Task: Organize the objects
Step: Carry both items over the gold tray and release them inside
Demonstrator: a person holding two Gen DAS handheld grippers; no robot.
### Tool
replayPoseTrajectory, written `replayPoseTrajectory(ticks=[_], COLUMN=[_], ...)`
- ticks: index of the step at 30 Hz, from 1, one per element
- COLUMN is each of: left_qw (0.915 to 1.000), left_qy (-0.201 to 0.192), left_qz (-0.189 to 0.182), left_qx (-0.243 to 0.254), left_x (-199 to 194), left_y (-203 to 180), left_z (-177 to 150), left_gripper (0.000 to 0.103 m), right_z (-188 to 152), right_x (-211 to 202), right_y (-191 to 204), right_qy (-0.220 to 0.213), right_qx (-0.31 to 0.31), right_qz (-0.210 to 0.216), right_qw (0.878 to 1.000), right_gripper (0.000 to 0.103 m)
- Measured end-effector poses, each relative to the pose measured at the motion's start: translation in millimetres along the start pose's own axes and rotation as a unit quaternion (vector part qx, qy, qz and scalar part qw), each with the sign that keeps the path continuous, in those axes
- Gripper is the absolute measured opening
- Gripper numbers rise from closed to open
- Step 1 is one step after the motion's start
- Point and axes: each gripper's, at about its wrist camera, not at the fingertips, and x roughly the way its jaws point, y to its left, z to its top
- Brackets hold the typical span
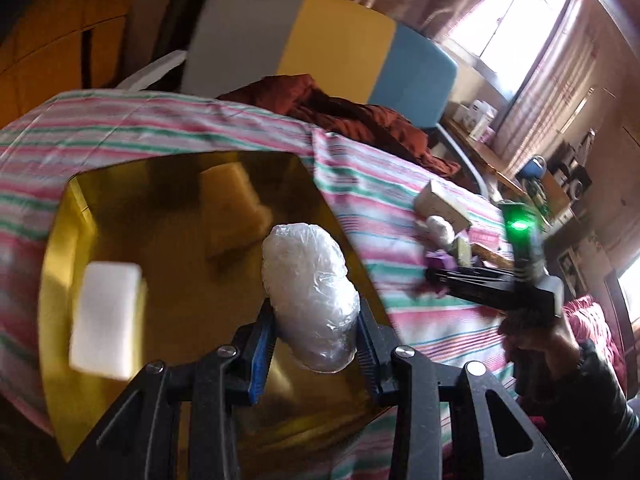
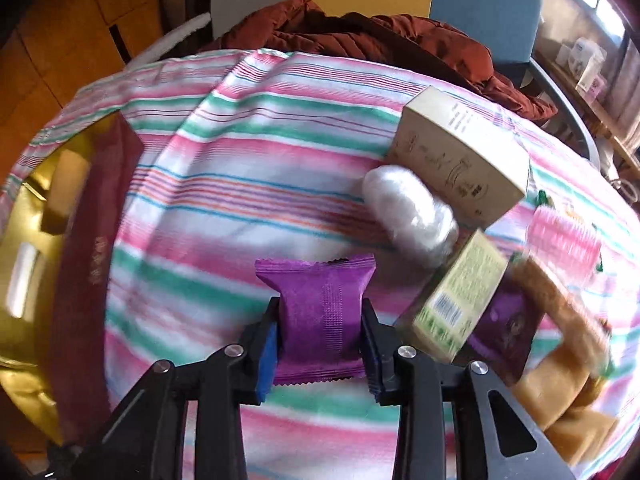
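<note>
My left gripper (image 1: 316,336) is shut on a white plastic-wrapped bundle (image 1: 310,292), held over the open gold box (image 1: 168,264). Inside the box lie a white block (image 1: 106,312) and a yellowish block (image 1: 236,204). My right gripper (image 2: 320,328) is shut on a purple snack packet (image 2: 318,312) just above the striped cloth (image 2: 224,216). The left wrist view shows the right gripper (image 1: 444,276) at the right, over the pile of objects. A second white wrapped bundle (image 2: 410,214) lies beside a beige carton (image 2: 460,152) and a green-printed box (image 2: 456,300).
A dark red lid (image 2: 90,264) leans along the gold box (image 2: 24,240) at the left. At the right lie a pink ribbed item (image 2: 566,240), a dark purple pack (image 2: 508,332) and tan wrapped pieces (image 2: 560,396). A rust-red jacket (image 2: 360,36) and a colour-block chair (image 1: 320,44) stand behind.
</note>
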Motion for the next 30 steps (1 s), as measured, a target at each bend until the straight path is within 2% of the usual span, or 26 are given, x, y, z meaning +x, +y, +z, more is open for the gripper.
replayPoseTrajectory(ticks=[7,11,15,26,30], left_qw=[0.9977,0.9950,0.9931,0.9920,0.9907], left_qy=[-0.016,-0.039,-0.061,-0.072,-0.071], left_qz=[0.038,0.061,0.068,0.069,0.096], left_qx=[-0.054,-0.069,-0.074,-0.077,-0.065], left_x=[-25,-42,-53,-61,-58], left_y=[47,64,71,79,81], left_z=[-21,-21,-18,-20,-11], left_gripper=[0.037,0.037,0.037,0.037,0.037], right_z=[-19,-20,-19,-41,-46], right_x=[-42,-68,-88,-94,-81], right_y=[34,77,121,182,209], right_qy=[-0.053,-0.087,-0.115,-0.091,-0.074], right_qx=[0.007,-0.024,-0.069,-0.099,-0.123], right_qz=[0.071,0.107,0.123,0.187,0.195], right_qw=[0.996,0.990,0.983,0.973,0.970], right_gripper=[0.036,0.036,0.036,0.036,0.036])
